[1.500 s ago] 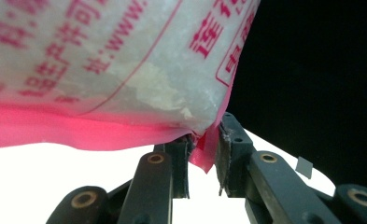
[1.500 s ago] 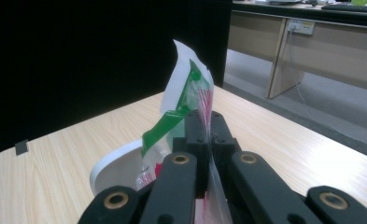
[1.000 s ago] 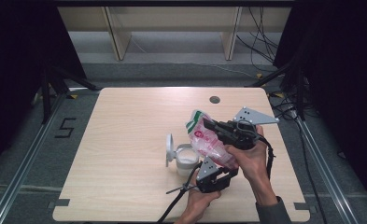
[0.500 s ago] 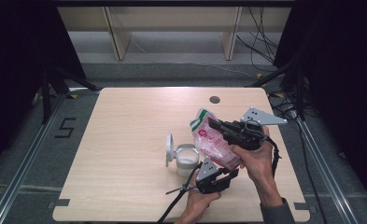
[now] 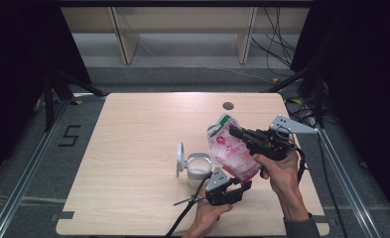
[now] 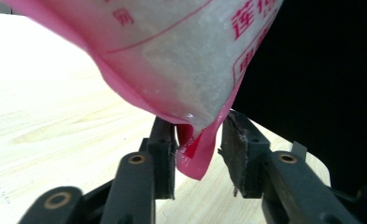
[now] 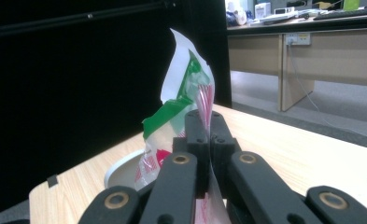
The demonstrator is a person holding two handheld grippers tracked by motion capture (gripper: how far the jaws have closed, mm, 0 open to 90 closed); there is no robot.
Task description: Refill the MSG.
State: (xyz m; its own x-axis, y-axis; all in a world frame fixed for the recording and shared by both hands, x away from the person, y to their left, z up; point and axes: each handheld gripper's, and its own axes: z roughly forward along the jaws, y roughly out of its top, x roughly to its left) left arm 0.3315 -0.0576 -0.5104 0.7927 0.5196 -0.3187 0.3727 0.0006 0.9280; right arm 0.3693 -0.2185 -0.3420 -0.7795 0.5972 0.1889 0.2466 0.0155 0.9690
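step: tipping pink pouch [image 5: 232, 153] toward open jar [image 5: 198, 166] at its 9 o'clock | right gripper [image 5: 233, 132] pinching pouch top | left gripper [image 6: 197, 154] spread around bottom corner | next: probably closing, lifting corner

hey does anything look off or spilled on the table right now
No spill shows. The pink bag is held aloft, tilted above the open white jar, pinched near its top by the right gripper. The left gripper has its jaws apart around the bag's bottom corner, not clamped.
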